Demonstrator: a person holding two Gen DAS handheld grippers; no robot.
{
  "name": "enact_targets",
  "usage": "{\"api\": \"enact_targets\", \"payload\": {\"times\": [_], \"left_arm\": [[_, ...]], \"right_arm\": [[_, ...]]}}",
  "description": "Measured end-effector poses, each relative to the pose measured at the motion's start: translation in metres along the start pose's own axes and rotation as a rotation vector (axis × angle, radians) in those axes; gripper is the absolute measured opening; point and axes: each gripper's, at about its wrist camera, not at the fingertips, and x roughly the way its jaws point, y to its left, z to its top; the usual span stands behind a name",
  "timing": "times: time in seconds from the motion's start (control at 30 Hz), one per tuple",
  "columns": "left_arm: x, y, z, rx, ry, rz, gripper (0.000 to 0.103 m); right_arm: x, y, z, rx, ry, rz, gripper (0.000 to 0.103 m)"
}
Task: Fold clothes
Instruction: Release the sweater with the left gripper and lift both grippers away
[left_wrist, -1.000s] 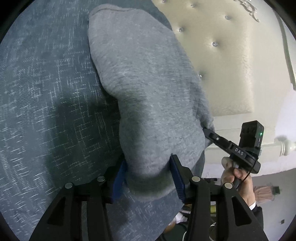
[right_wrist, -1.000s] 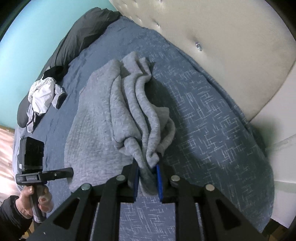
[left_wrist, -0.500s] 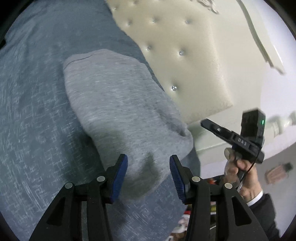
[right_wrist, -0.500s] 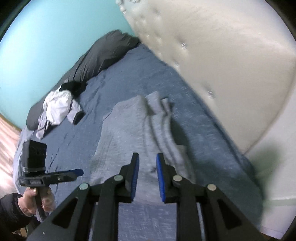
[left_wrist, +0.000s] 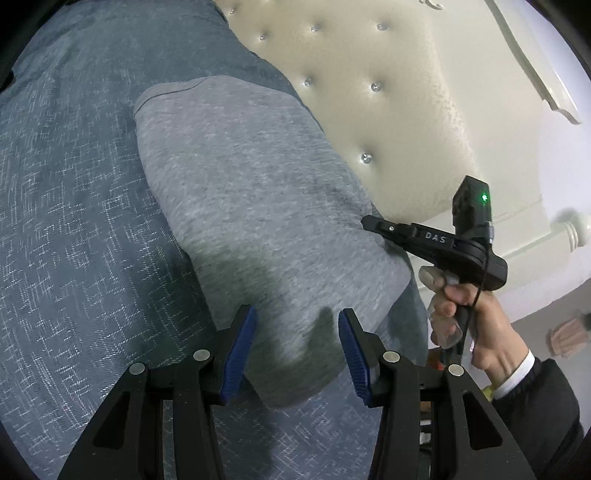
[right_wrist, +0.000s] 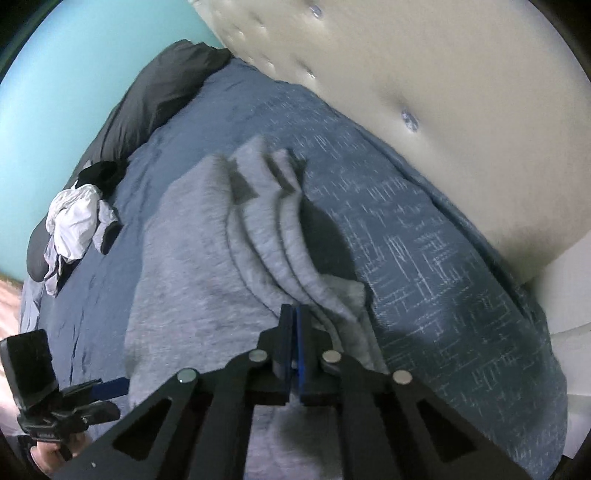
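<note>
On blue bedspread (left_wrist: 85, 229), beside cream tufted headboard (left_wrist: 399, 122): grey garment (left_wrist: 258, 206) lies flat, bunched in ridges at one edge. Left gripper (left_wrist: 295, 338) above garment's near end, blue pads apart, no grip. Right gripper (right_wrist: 294, 325) pads pressed together, nothing between, over ridges. White clothes (right_wrist: 75, 221) well apart near dark pillow (right_wrist: 155, 92).

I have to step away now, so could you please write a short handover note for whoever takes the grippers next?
Left gripper: open, blue pads apart over the near end of the grey knit garment, not gripping.
Right gripper: shut, empty, above the garment's bunched folds.
The garment lies on the blue patterned bedspread beside the cream tufted headboard. A crumpled white garment waits by the dark pillow.
Done: grey piece laid down, released.
Left: smooth it, finish folding, then fold the white one.
</note>
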Motion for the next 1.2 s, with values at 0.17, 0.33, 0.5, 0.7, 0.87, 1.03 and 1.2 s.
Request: {"api": "enact_targets", "payload": {"times": [0.17, 0.33, 0.5, 0.7, 0.87, 1.03, 1.2], "left_arm": [[-0.011, -0.008, 0.007, 0.039, -0.011, 0.012, 0.050], [-0.017, -0.008, 0.015, 0.035, -0.033, 0.029, 0.050], [-0.020, 0.003, 0.017, 0.024, -0.036, 0.047, 0.050], [-0.028, 0.016, 0.012, 0.009, -0.025, 0.047, 0.050], [-0.044, 0.030, 0.010, -0.002, -0.033, 0.056, 0.050], [-0.052, 0.039, 0.011, -0.010, -0.048, 0.077, 0.051], [-0.064, 0.047, 0.013, -0.005, -0.056, 0.098, 0.050]], "right_arm": [[-0.025, 0.010, 0.013, -0.016, -0.066, 0.068, 0.002], [-0.019, 0.056, 0.031, -0.161, -0.009, 0.097, 0.002], [0.017, 0.064, 0.040, -0.151, 0.062, 0.004, 0.002], [0.040, 0.027, 0.045, 0.041, 0.092, -0.003, 0.000], [0.021, 0.027, 0.046, 0.076, 0.020, 0.072, 0.000], [0.021, 0.032, 0.053, 0.133, 0.001, 0.141, 0.002], [0.040, 0.023, 0.058, 0.166, 0.036, 0.051, 0.000]]}}
